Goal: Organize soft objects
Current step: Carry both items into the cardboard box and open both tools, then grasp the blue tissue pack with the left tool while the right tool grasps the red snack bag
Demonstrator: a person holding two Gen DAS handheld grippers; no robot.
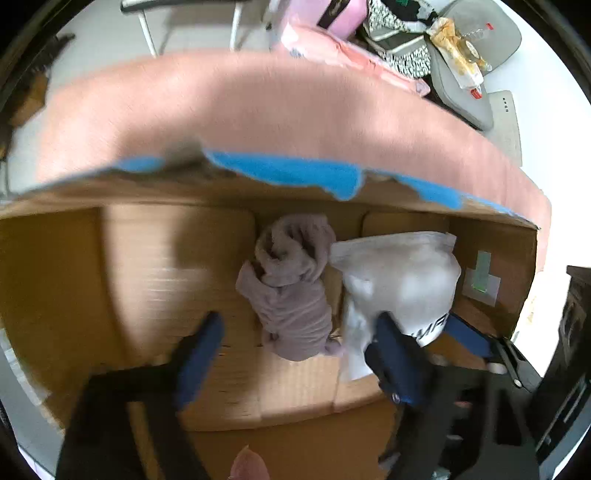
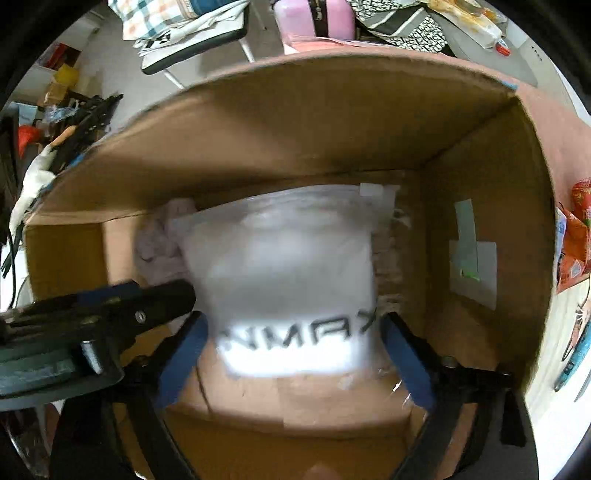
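Both grippers reach down into an open cardboard box [image 1: 55, 277]. In the left wrist view a rolled mauve cloth [image 1: 291, 288] lies on the box floor beside a white plastic bag [image 1: 402, 277]. My left gripper [image 1: 299, 336] is open, its blue fingers either side of the cloth's near end and clear of it. In the right wrist view the white bag [image 2: 291, 266], printed with black letters, lies flat on the floor of the box [image 2: 295, 129]. My right gripper [image 2: 295, 347] is open around its near end without pressing it. The mauve cloth [image 2: 159, 236] peeks out left of the bag.
The box's far flap [image 1: 258, 110] is pinkish with torn blue tape. Behind it are a pink suitcase [image 2: 314, 18], a grey chair holding snack packets [image 1: 465, 55], patterned fabric [image 1: 395, 37] and a chair with folded cloths [image 2: 177, 26]. A red packet [image 2: 576, 236] lies outside the box's right wall.
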